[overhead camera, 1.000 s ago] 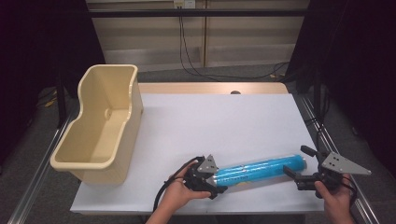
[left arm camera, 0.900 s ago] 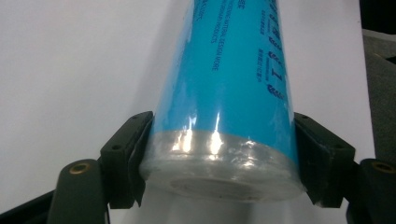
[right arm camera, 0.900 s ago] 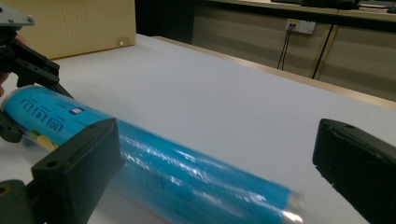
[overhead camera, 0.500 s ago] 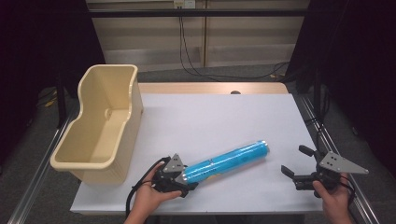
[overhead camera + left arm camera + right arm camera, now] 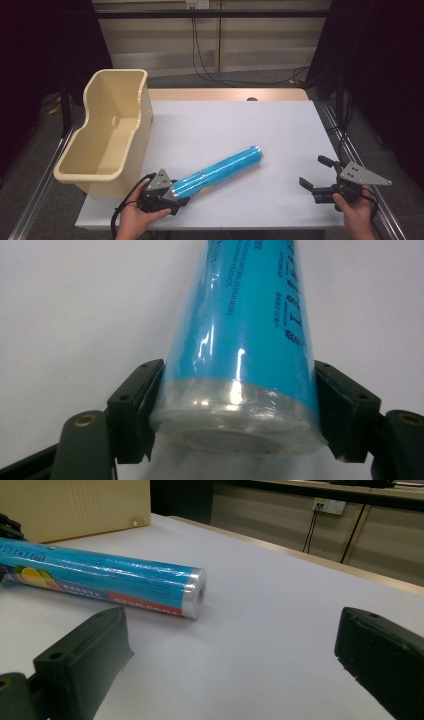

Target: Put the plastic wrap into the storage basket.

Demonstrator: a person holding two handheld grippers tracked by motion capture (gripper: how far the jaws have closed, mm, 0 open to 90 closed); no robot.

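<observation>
One roll is all we have in hand: a long blue tube in clear wrap, lying slantwise on the white table, its near end pinched in our left gripper and its far end free, pointing up and to the right. In the left gripper view both black jaws press flat against the roll's sides right at its capped end, so the hold is firm but sits at the very tip. Our right gripper rests near the table's right edge with its jaws spread wide and nothing between them, well apart from the roll; from its own view the roll's silver cap faces it across bare table.

The beige bin stands just beside our left hand, open side up, so we judge the step to be carrying the roll there. Gripped at one end, the long tube will want to droop and swing, and slick wrap may slip. We should keep the squeeze steady, lift the far end clear before turning, and swing slowly so it clears the bin's near wall. If it sags, we can bring the right gripper in under the free end.
</observation>
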